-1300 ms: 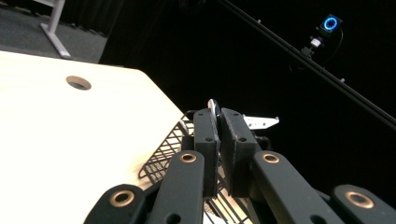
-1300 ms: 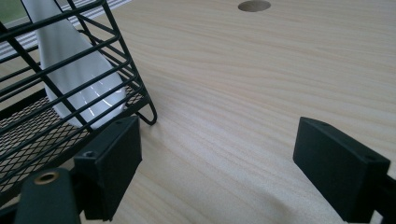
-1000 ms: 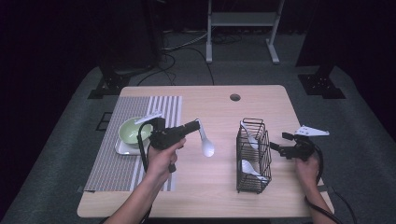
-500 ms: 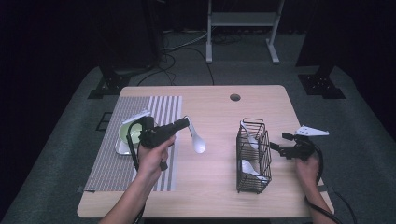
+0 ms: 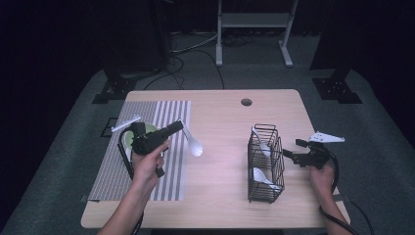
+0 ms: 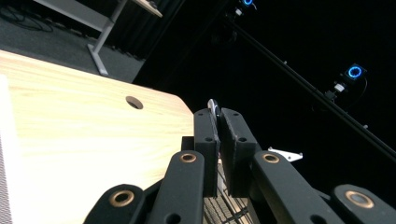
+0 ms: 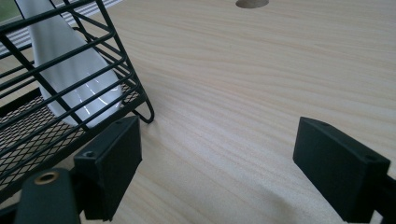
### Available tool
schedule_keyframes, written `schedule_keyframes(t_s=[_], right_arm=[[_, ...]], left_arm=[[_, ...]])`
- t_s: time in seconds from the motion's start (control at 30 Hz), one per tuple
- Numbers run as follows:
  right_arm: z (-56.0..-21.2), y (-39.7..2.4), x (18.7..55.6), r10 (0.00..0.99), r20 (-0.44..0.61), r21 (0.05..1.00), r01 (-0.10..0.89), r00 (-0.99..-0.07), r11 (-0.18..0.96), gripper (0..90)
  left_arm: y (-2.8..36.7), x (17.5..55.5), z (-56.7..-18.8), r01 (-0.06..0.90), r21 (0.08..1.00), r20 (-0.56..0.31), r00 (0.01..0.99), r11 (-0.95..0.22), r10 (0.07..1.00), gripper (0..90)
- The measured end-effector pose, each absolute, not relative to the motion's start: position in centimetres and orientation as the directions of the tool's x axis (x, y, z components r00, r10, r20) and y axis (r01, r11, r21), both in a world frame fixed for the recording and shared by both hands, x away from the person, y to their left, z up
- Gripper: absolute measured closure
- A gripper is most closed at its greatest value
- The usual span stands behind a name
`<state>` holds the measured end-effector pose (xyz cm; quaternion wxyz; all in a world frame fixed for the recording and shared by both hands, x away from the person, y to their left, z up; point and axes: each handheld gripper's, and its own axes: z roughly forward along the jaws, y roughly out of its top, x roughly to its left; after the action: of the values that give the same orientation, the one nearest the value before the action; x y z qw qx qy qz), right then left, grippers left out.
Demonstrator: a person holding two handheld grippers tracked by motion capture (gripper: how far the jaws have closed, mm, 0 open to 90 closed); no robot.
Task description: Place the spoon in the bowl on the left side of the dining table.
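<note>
Holding one white spoon (image 5: pixel 192 143) in the left gripper (image 5: pixel 177 126), jaws clamped on its handle.
Spoon sits above the striped mat's (image 5: pixel 110 166) right edge, at 9 o'clock from the wire basket (image 5: pixel 265 164); long axis runs roughly 11-to-5, bowl pointing toward 5 o'clock. Count: three spoons total, one held, two (image 5: pixel 260 140) standing in the basket. One green bowl (image 5: pixel 128 138) on the mat under the left hand. Right gripper (image 5: pixel 291 155) at 3 o'clock of the basket, jaws spread wide, empty, low over the table (image 5: pixel 220 112).
</note>
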<state>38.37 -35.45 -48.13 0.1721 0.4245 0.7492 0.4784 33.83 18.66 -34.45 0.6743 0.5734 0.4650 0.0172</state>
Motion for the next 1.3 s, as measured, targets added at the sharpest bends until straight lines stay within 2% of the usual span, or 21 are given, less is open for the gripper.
schedule_keyframes(t_s=[1.3], right_arm=[[-48.2,-35.4,38.4,0.804,0.144,0.859,0.477,-0.576,0.188,14.2]], left_arm=[[26.6,34.2,-35.5,0.448,0.762,-0.64,0.405,0.469,0.653,85.6]])
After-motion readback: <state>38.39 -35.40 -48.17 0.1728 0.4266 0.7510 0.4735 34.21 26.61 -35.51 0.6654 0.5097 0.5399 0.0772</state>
